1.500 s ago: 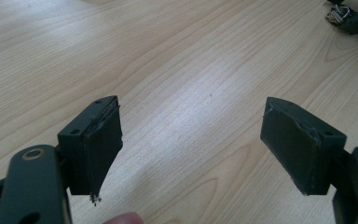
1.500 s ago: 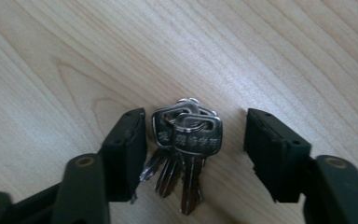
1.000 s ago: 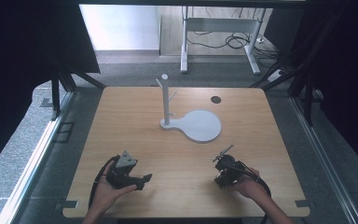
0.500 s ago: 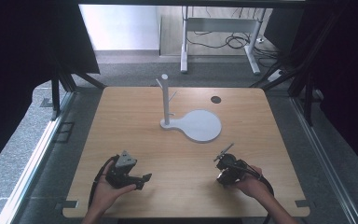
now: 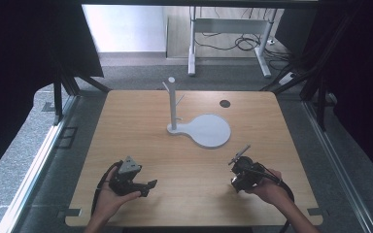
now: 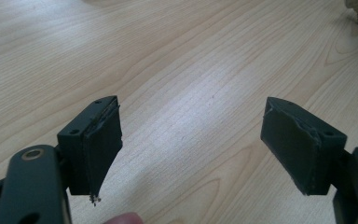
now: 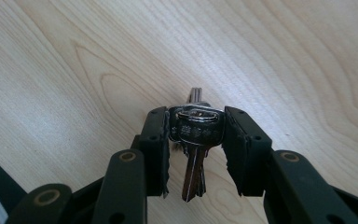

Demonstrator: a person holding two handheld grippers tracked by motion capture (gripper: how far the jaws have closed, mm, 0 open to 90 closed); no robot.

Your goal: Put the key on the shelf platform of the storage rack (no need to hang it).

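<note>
No readable text, label, brand or number appeared anywhere; the stamped marks on the key head (image 7: 199,129) were too blurred to make out.

High view looks forward and down over the whole tabletop (image 5: 141,126) from its near edge. Both claw views sit close above bare wood near that edge, which the high view also covers.

One stand (image 5: 173,104) — two keys (image 7: 196,140).
</note>
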